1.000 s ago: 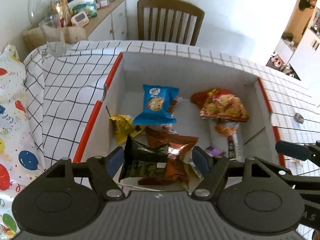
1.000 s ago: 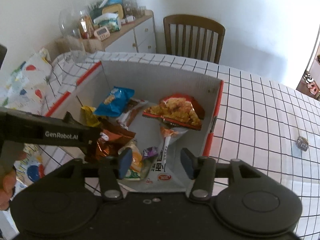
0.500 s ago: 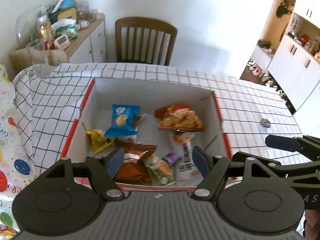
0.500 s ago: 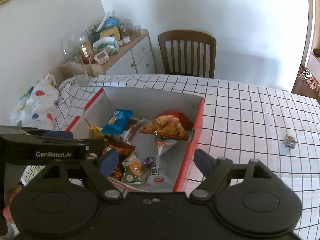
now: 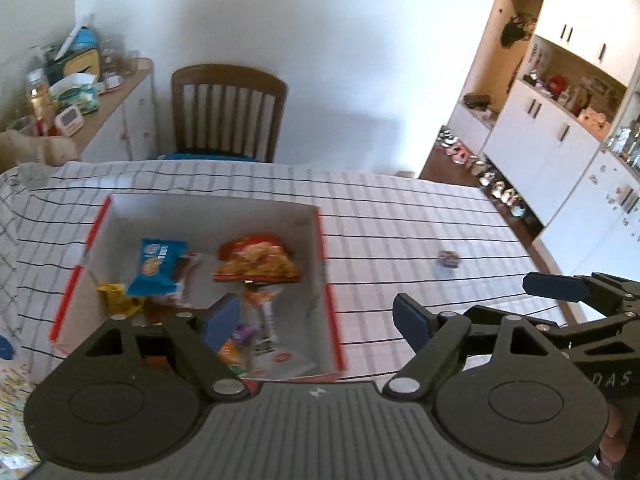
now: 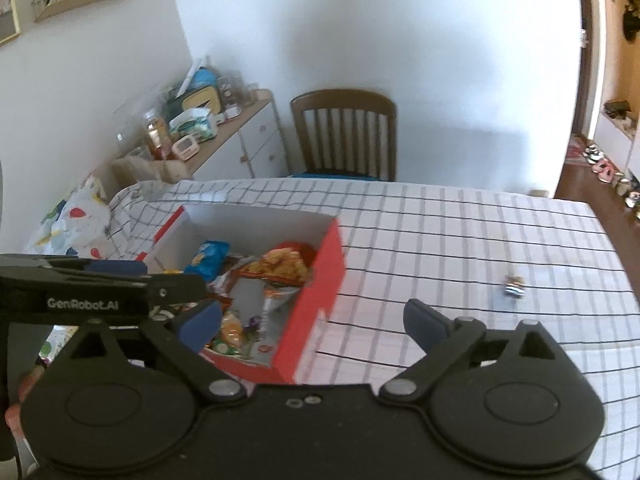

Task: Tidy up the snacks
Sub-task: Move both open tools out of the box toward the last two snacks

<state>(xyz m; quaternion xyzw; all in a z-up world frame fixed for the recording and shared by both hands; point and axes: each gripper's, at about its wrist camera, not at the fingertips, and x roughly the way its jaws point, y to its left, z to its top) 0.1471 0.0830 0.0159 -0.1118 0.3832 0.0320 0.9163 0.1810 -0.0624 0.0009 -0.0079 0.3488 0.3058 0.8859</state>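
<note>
Snacks (image 5: 256, 264) lie gathered inside the red-edged cardboard box (image 5: 324, 240) on the checked tablecloth (image 6: 460, 232) — a blue cookie packet (image 5: 158, 266), an orange chip bag and several smaller packs heaped toward the near end. One small wrapped piece (image 6: 514, 286) sits alone on the cloth, well apart from the box, so the tidying looks nearly but not fully done. Left gripper (image 5: 316, 318) and right gripper (image 6: 316, 322) both carry nothing — their jaws are opening, with no snack between them.

Black hand-held gripper (image 6: 314, 324), blue fingertip pads (image 6: 200, 322), silver pivot screws, round housings, white "GenRobot.AI" lettering
</note>
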